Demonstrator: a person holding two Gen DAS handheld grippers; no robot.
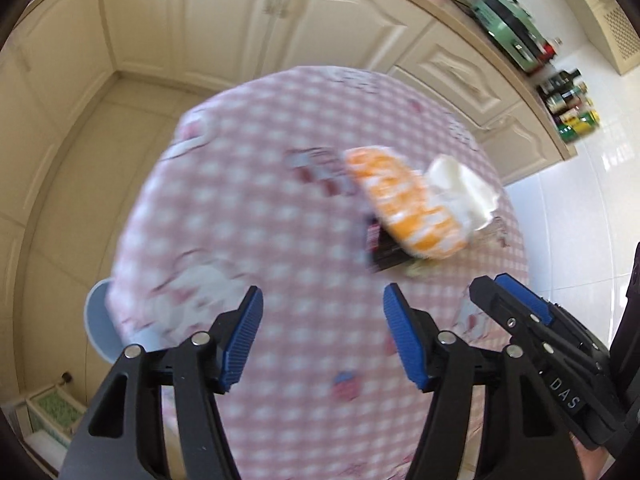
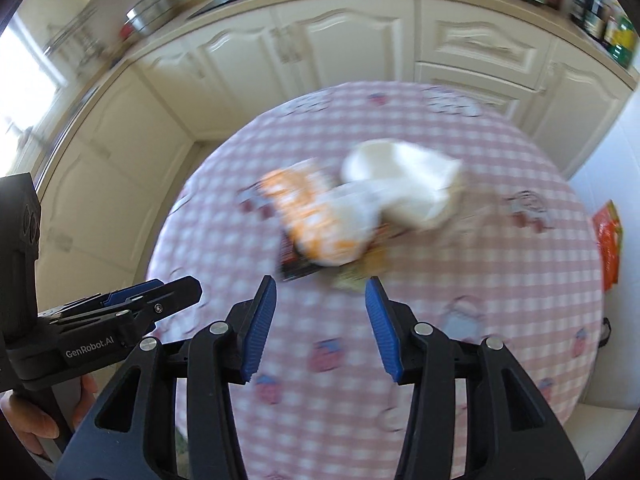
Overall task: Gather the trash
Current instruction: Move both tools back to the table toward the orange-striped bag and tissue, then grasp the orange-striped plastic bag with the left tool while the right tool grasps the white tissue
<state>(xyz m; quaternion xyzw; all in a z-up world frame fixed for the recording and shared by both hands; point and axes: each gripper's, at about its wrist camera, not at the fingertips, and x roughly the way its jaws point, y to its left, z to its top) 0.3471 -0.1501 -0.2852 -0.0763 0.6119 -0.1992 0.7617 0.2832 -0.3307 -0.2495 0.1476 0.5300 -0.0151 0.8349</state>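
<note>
Hovering above round table [image 1: 248,208] w/ pink check cloth; left gripper [image 1: 323,334] and right gripper [image 2: 321,328] both spread wide, gripping nothing. Trash is sitting mid-table in one pile: orange-white wrapper [image 2: 316,220], white crumpled bag [image 2: 404,184], dark packet [image 2: 296,264] underneath. Nothing is looking collected yet, so prob. at the start; whole pile is waiting. Frames blurry.

One round counter [image 1: 240,220] under a pink checked cloth carries a small heap at about one o'clock: one orange-and-white packet [image 1: 404,200], one crumpled white wrapper [image 1: 460,188], one dark packet [image 1: 384,248]. Two tongs, left [image 1: 323,336] and right [image 2: 320,328]. One red-orange bag [image 2: 608,240] at three o'clock.
</note>
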